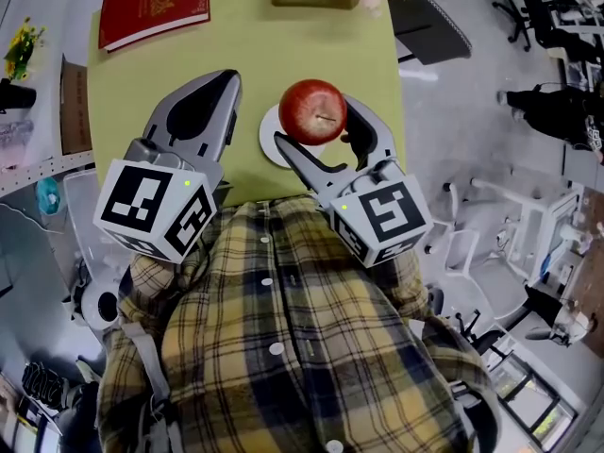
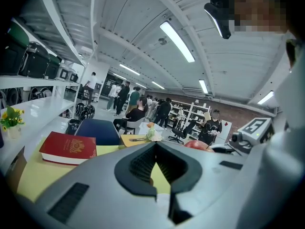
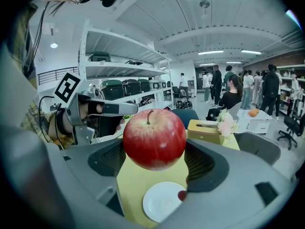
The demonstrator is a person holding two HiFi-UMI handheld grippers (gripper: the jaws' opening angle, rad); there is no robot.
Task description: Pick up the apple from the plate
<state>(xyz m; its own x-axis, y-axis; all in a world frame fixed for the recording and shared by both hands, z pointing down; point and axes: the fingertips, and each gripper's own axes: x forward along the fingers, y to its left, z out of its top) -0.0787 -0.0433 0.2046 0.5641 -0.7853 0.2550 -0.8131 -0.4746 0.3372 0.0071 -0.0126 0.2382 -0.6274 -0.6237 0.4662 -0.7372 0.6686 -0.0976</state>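
There it is: the apple (image 3: pixel 154 138) hangs clear of the plate, pinched in your right gripper (image 1: pixel 316 125) with a jaw pressed to each side of it. The white plate (image 3: pixel 159 202) lies on the yellow table (image 1: pixel 264 45) underneath those jaws, not touching the fruit. To that gripper's left, your left gripper (image 1: pixel 226 83) hovers over the table with its jaws brought together and nothing in them. Ahead and left of its tips lies a red book (image 2: pixel 66 148).

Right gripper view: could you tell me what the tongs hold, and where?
The right tongs grip the apple by its opposite sides, above the plate.
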